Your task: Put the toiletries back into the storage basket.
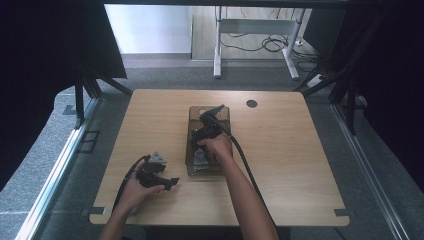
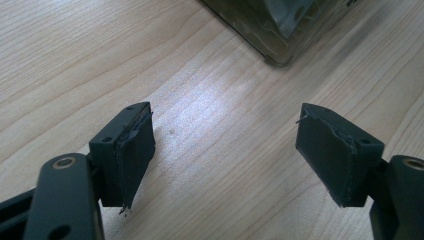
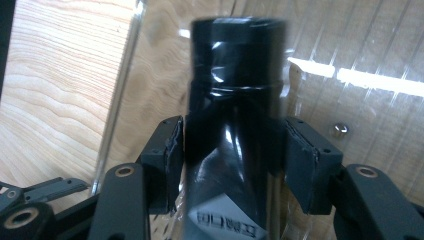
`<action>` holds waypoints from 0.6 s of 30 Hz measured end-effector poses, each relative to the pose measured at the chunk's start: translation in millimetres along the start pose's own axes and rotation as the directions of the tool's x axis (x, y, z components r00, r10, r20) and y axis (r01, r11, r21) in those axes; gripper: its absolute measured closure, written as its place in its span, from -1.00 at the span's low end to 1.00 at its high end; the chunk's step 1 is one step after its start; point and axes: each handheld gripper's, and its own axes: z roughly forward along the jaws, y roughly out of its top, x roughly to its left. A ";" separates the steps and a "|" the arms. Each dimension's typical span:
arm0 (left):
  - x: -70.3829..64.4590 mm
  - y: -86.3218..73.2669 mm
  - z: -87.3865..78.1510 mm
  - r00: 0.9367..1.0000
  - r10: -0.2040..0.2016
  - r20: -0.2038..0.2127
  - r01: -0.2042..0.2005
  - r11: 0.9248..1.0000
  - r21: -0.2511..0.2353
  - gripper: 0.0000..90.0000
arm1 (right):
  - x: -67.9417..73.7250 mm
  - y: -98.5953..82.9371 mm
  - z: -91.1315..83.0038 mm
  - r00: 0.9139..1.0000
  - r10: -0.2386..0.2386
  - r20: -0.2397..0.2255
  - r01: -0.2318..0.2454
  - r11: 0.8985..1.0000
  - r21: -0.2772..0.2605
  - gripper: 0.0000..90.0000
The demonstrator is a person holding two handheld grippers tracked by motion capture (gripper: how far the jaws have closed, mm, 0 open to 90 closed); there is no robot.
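Observation:
A glossy black bottle [image 3: 232,125] with a white label near its base stands between the jaws of my right gripper [image 3: 230,160], which is shut on it. In the high view that right gripper [image 1: 207,131] reaches into a clear plastic bin [image 1: 192,150] at the middle of the table. My left gripper [image 2: 225,150] is open over bare wood, its pads [image 2: 135,155] wide apart with nothing between them. From above, the left gripper [image 1: 157,175] lies low near the front left of the table, pointing right toward the bin, whose corner [image 2: 277,47] appears ahead of it.
The wooden table [image 1: 280,165] has a round cable hole [image 1: 251,103] at the back. Inside the bin a small metal stud [image 3: 341,130] shows on the bottom. Black curtains flank the table; a white desk frame [image 1: 255,30] stands beyond.

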 end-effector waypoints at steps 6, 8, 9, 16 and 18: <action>-0.6 0.2 0.0 1.000 -0.004 0.000 0.004 1.000 -0.002 -0.47 | 1.6 -1.9 -10.7 1.000 -0.008 -0.016 0.008 1.000 0.006 -0.02; -1.0 0.4 0.2 1.000 -0.004 -0.001 0.004 1.000 -0.002 -0.47 | 1.7 -2.1 -13.0 1.000 -0.014 -0.007 0.014 1.000 0.004 -0.02; -1.3 0.4 0.9 1.000 -0.002 -0.001 0.002 1.000 0.001 -0.47 | 1.4 -2.4 -18.2 0.999 -0.030 0.010 0.030 1.000 -0.007 -0.02; -0.9 0.2 2.3 1.000 0.003 -0.005 -0.003 1.000 0.003 -0.47 | 0.3 -4.1 -33.3 0.997 -0.073 0.023 0.073 0.996 -0.041 -0.03; -0.6 0.0 2.1 1.000 0.003 -0.004 -0.003 1.000 0.002 -0.47 | 1.6 -5.9 -38.3 0.993 -0.111 0.040 0.113 0.992 -0.053 -0.05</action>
